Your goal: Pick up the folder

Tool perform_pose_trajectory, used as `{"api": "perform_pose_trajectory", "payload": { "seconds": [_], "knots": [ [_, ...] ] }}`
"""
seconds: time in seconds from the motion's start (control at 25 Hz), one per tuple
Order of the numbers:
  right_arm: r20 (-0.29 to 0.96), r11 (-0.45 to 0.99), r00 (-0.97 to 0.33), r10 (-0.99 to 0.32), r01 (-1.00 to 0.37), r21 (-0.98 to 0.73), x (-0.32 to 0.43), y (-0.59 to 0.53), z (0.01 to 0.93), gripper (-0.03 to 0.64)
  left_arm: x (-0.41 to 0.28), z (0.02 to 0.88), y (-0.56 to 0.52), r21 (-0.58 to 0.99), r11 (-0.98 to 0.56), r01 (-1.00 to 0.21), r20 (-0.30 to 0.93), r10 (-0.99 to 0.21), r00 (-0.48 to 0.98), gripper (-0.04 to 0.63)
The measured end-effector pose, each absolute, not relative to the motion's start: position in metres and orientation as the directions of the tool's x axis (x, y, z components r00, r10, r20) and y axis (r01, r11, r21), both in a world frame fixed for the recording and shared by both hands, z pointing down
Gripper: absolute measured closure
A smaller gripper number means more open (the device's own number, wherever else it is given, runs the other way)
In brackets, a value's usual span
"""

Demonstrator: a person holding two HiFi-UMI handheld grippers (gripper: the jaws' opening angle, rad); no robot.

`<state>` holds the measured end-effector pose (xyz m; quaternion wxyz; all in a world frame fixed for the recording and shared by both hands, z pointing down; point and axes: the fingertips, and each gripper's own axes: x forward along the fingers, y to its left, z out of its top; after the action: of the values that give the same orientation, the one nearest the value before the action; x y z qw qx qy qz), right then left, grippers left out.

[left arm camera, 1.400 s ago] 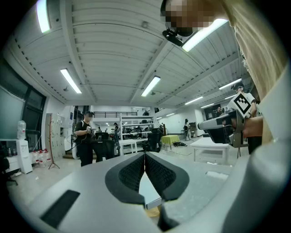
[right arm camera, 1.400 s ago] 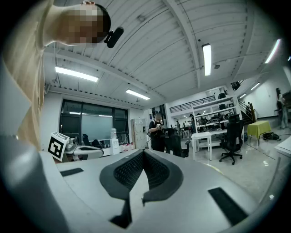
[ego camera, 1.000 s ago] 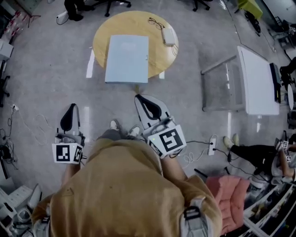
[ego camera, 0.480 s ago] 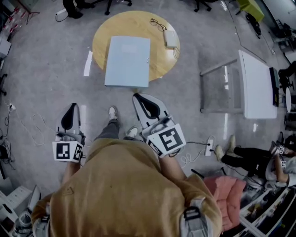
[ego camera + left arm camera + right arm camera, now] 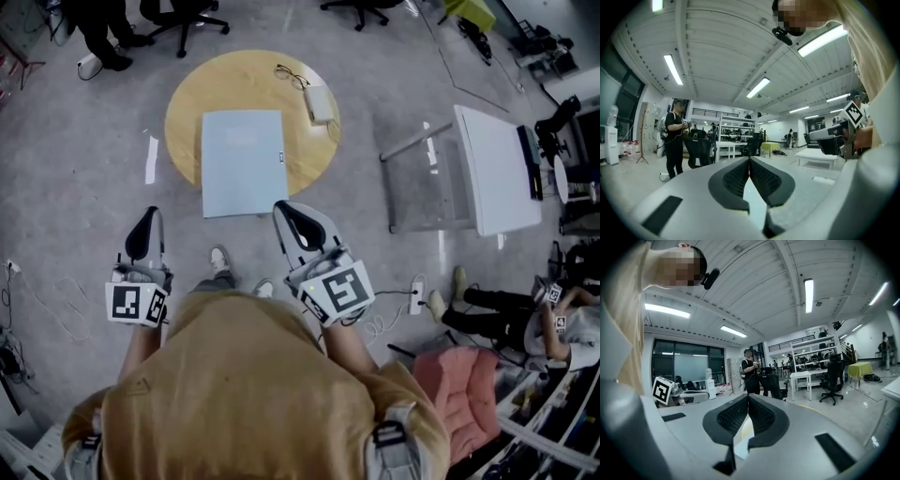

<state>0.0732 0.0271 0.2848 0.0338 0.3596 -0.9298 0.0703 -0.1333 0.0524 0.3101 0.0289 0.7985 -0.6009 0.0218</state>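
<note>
My left gripper (image 5: 146, 221) and right gripper (image 5: 291, 217) are clenched empty, apart from the folder (image 5: 243, 161), which lies overhanging the near edge of the table (image 5: 187, 94)

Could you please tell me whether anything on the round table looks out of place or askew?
Only the folder: it lies flat but juts past the near rim of the round table, so its near edge is unsupported. The glasses and the small white object beside them sit fully on the tabletop. Nothing looks spilled or damaged.

pale blue folder (image 5: 243, 161), flat, closed, on round table (image 5: 187, 98)
</note>
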Motion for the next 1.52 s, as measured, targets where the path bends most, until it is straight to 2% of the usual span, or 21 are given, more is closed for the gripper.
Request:
{"api": "perform_pose_trajectory", "payload": {
  "seconds": [0.24,0.44,0.6,0.88,1.2,1.48,1.52],
  "knots": [
    [0.169,0.688,-0.697,-0.697,-0.716,-0.117,0.048,0.010,0.293,0.617,-0.159,0.301,0.009,0.052,-0.337,-0.940,0.046,-0.939,0.340,0.591],
    [0.262,0.633,-0.647,-0.716,-0.760,-0.147,0.035,0.011,0.322,0.617,-0.183,0.316,-0.025,0.143,-0.378,-0.915,0.042,-0.921,0.387,0.591],
    [0.311,0.601,-0.623,-0.718,-0.780,-0.174,0.029,0.012,0.337,0.615,-0.182,0.320,-0.047,0.182,-0.407,-0.895,0.036,-0.907,0.420,0.591],
    [0.312,0.612,-0.633,-0.708,-0.771,-0.175,0.034,-0.002,0.350,0.617,-0.161,0.322,-0.068,0.157,-0.433,-0.887,0.065,-0.892,0.447,0.591],
    [0.336,0.597,-0.728,-0.597,-0.683,-0.420,0.035,-0.007,0.416,0.615,-0.147,0.313,-0.071,0.107,-0.391,-0.914,0.111,-0.909,0.402,0.591],
    [0.309,0.376,-0.783,-0.539,-0.552,-0.744,0.023,0.004,0.488,0.611,-0.159,0.354,-0.058,0.134,-0.346,-0.929,0.214,-0.905,0.368,0.591],
    [0.304,0.344,-0.790,-0.533,-0.530,-0.775,0.020,0.009,0.497,0.594,-0.162,0.360,-0.054,0.139,-0.341,-0.930,0.231,-0.902,0.365,0.591]
  ]
}}
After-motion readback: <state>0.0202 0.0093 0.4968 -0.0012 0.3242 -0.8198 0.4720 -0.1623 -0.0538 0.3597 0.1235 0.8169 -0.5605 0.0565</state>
